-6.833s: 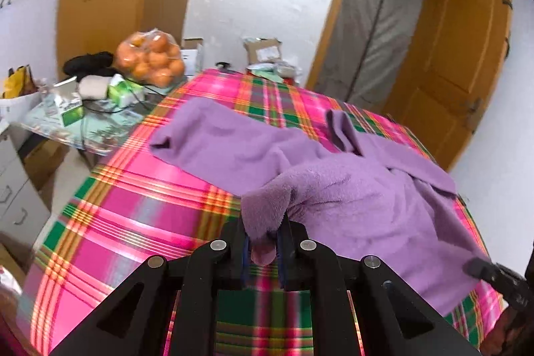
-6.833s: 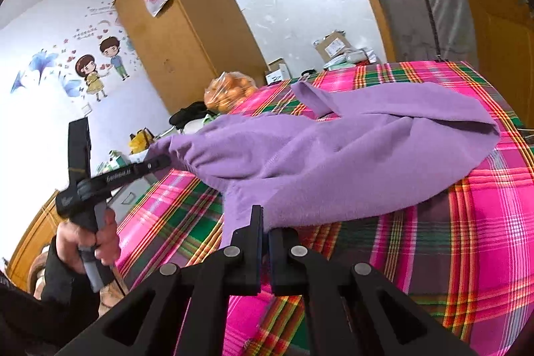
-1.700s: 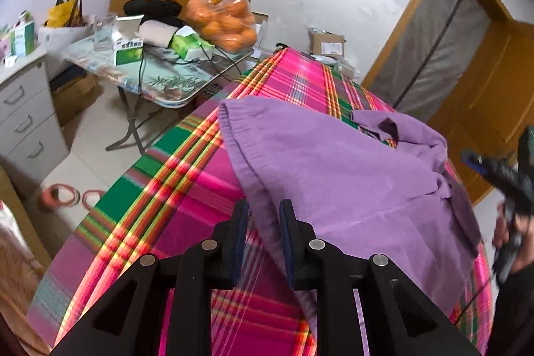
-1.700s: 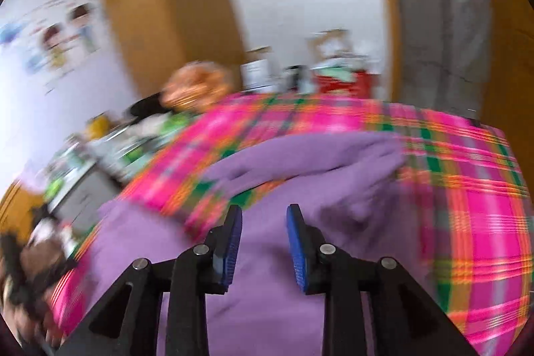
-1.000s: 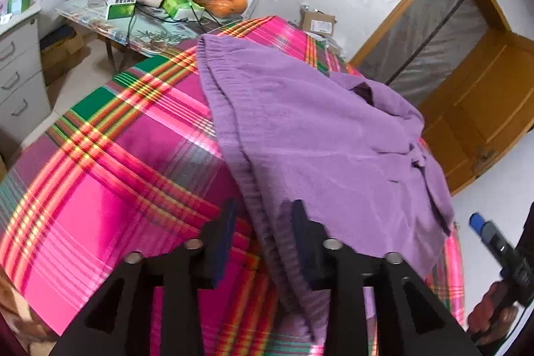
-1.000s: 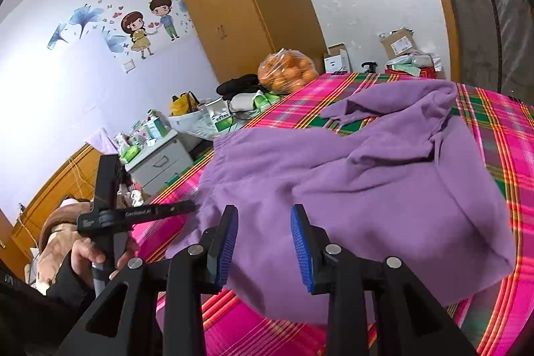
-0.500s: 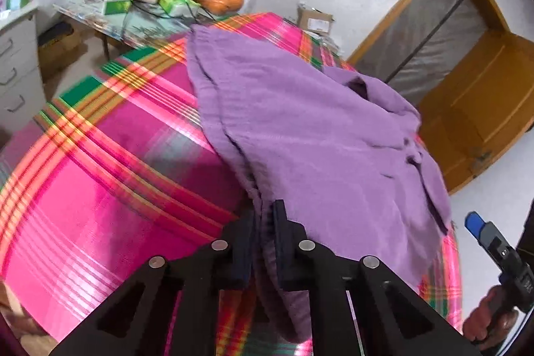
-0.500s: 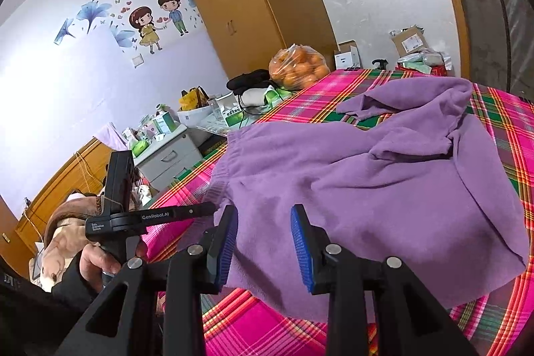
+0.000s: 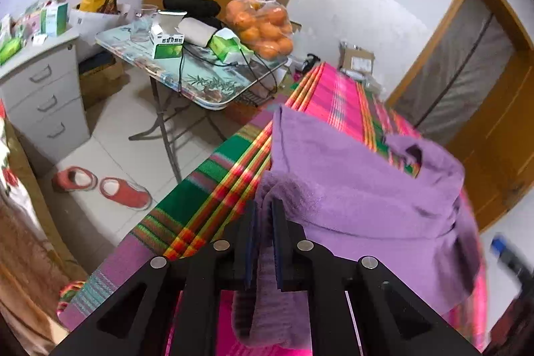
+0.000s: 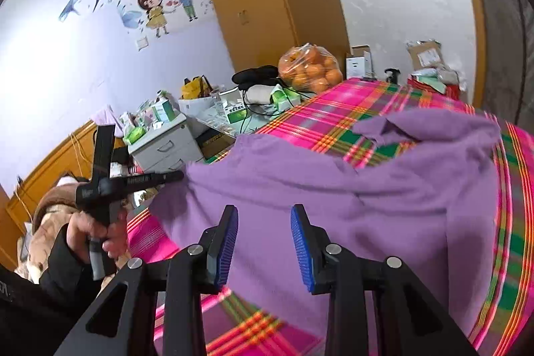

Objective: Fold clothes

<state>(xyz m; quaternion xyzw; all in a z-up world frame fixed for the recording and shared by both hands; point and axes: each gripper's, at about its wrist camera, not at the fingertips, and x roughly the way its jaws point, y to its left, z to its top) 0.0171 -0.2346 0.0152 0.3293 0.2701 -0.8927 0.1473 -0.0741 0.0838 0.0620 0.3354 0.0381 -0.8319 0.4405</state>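
A purple sweater lies spread on a table with a pink, green and yellow plaid cloth. My left gripper is shut on the sweater's ribbed hem and lifts that corner off the table; the hem hangs down between the jaws. In the right wrist view the sweater covers most of the table, and my right gripper is open and empty just above its near part. The left gripper shows there at the sweater's left corner.
A folding side table with boxes and a bag of oranges stands beyond the table's left edge. A grey drawer cabinet and red slippers are on the floor. A wooden door is at the right.
My left gripper, shut on the hem since half a second ago, has lifted that corner and swung toward the table's left edge. My right gripper stays open and has moved in over the sweater.
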